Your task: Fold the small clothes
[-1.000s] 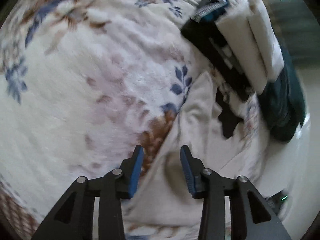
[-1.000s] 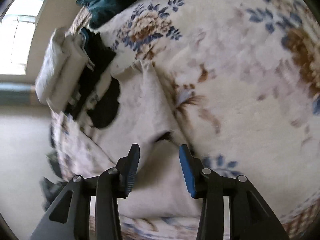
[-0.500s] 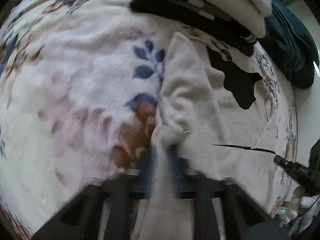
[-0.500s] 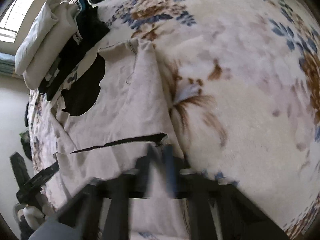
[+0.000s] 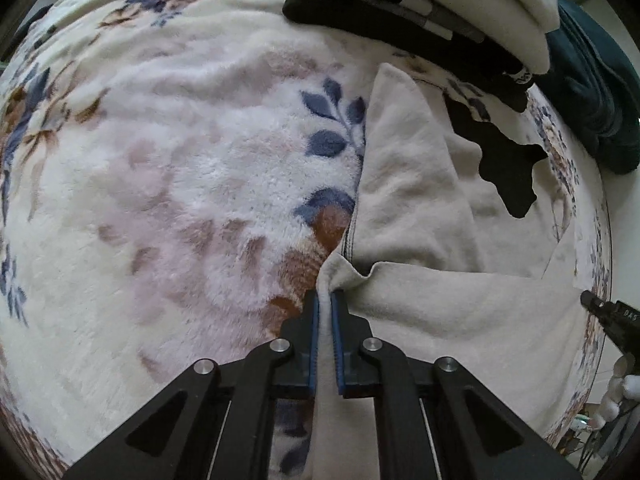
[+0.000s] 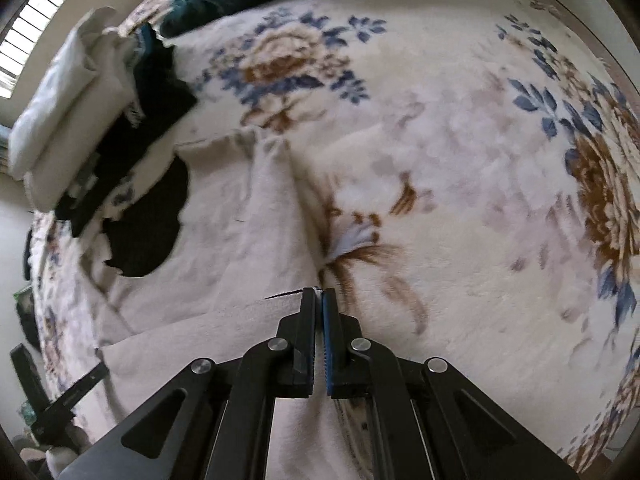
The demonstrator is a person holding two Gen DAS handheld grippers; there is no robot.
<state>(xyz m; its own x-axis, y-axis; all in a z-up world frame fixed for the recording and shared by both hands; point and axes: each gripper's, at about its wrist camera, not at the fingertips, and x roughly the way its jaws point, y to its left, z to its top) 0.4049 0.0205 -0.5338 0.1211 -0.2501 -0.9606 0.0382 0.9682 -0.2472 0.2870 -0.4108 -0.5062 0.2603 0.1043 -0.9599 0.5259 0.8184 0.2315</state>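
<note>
A small cream garment (image 5: 416, 200) with a black patch (image 5: 504, 168) lies on a floral fleece blanket (image 5: 180, 168). My left gripper (image 5: 327, 294) is shut on a bunched corner of the garment's near edge, which is lifted and pulled taut. In the right wrist view the same garment (image 6: 224, 216) spreads to the left, and my right gripper (image 6: 318, 292) is shut on its other near corner. The other gripper's tip shows at the edge of each view (image 5: 608, 316) (image 6: 76, 392).
A stack of folded clothes, white (image 5: 460, 4) on black (image 5: 384, 20), sits at the far side of the garment. A dark teal garment (image 5: 592, 92) lies beyond it. A window (image 6: 28, 36) is at the far left in the right wrist view.
Both grippers went from open above the garment's near edge to shut on its corners. The held edge has risen and now lies folded over the garment.
</note>
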